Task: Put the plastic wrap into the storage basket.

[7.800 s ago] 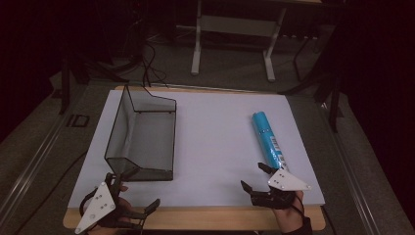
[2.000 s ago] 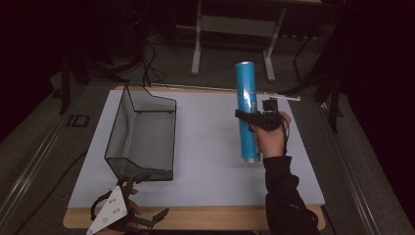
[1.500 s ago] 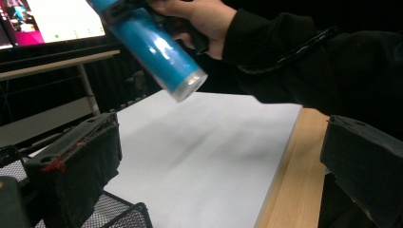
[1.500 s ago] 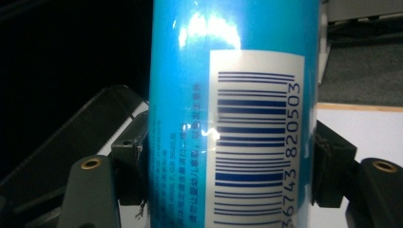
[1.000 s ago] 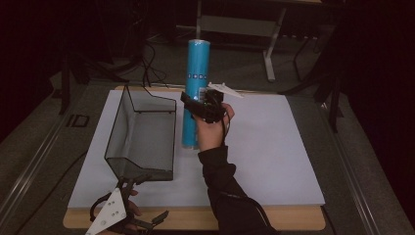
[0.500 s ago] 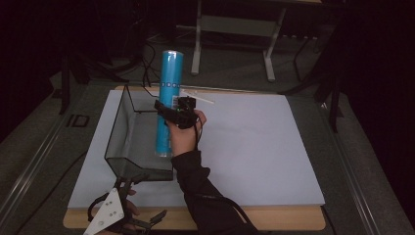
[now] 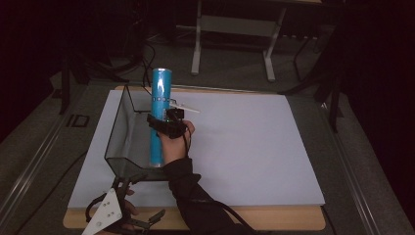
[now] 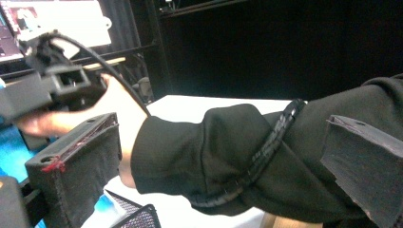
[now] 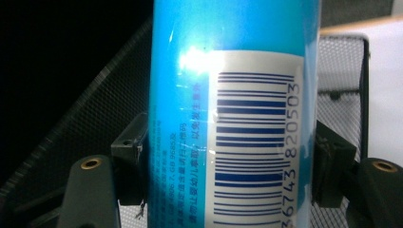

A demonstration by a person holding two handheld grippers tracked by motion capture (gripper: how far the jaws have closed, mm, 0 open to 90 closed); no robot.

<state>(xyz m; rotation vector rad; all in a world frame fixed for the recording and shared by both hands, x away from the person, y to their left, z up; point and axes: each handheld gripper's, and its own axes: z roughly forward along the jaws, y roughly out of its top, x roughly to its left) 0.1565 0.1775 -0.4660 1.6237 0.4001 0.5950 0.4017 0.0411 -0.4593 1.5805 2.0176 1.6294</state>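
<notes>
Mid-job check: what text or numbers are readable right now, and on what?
"36743 820503", beside the barcode on the blue can's white label; the first digit is cut off at the frame edge.
Small blue print left of the barcode: too blurred to read.
"ID", a floor marking left of the table.

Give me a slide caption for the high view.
Right tongs hold an upright blue tube over the black mesh basket, left tongs waiting at the table's near edge.

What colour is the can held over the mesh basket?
Bright blue can, with a white label and dark blue barcode; it shows best in the right gripper view.
</notes>
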